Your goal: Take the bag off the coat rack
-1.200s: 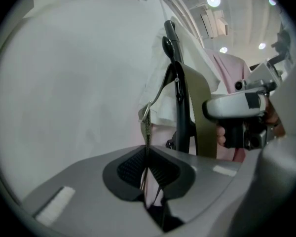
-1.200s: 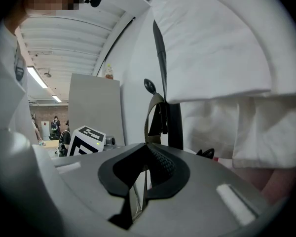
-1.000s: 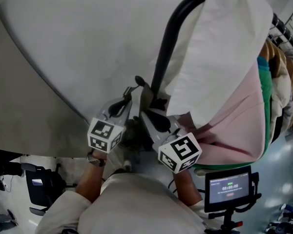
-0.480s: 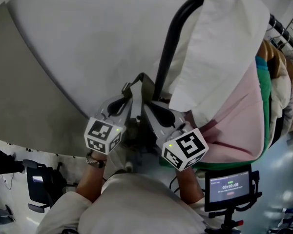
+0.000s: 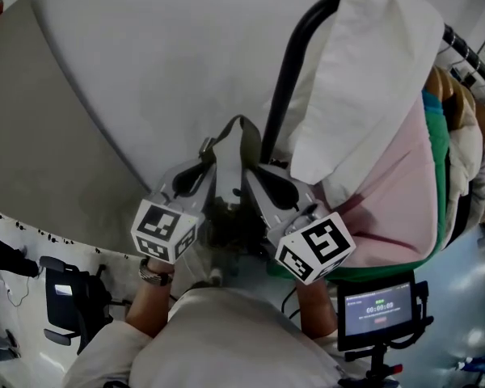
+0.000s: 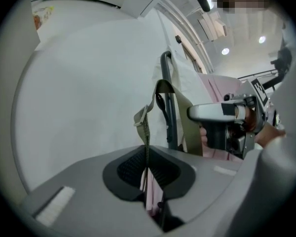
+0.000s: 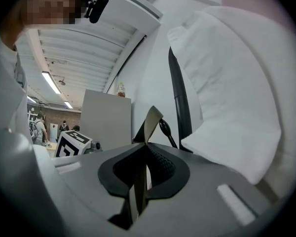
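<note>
An olive bag strap point(image 5: 241, 132) rises in a loop beside the black curved coat rack pole point(image 5: 289, 71). My left gripper point(image 5: 208, 153) is shut on the strap's left side, just below its metal buckle point(image 6: 141, 118). My right gripper point(image 5: 251, 176) is shut on the right side of the same strap point(image 7: 148, 125). The dark bag point(image 5: 226, 226) hangs low between the two grippers, mostly hidden by them. In the right gripper view a black hook point(image 7: 166, 130) of the rack pole point(image 7: 180, 98) stands just behind the strap.
A white garment point(image 5: 364, 79) and pink point(image 5: 396, 192) and green point(image 5: 438, 136) clothes hang on the rack to the right, close to my right gripper. A white wall lies behind. A monitor on a stand point(image 5: 377, 312) is at the lower right.
Both grippers have risen with the strap in them. The strap loop now stands taller and higher beside the pole. The jaws stay shut.
</note>
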Motion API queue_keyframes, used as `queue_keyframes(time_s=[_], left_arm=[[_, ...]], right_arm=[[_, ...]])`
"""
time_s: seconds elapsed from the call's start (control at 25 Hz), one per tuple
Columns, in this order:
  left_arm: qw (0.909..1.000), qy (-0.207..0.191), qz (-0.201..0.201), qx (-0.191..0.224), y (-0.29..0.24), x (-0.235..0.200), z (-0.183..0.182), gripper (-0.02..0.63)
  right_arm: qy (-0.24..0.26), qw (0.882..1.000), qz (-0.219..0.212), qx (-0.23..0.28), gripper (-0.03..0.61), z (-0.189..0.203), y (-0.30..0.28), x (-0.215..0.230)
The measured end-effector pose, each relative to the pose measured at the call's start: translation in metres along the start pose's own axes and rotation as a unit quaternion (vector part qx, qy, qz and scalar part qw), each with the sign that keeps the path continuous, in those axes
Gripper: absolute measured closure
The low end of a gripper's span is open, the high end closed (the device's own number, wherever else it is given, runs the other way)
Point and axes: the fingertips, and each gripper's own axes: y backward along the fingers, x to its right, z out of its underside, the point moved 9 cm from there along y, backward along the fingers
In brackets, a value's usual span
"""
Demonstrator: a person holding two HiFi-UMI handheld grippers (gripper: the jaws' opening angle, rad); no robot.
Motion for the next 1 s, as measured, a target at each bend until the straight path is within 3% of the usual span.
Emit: queue_keyframes(time_s=[0.72,1.0], left_arm=[[0.9996,0.012,-0.025,0.002,0.067,0.044,-0.005,0.600],[0.9994,0.026,-0.023,-0.004,0.073,0.061,0.003,0.600]], right_arm=[[-0.019,0.999,-0.021,0.019,0.571,-0.003,0.045,-0.014],[-0.026,0.998,-0.052,0.003,0.571,0.007,0.052,-0.018]])
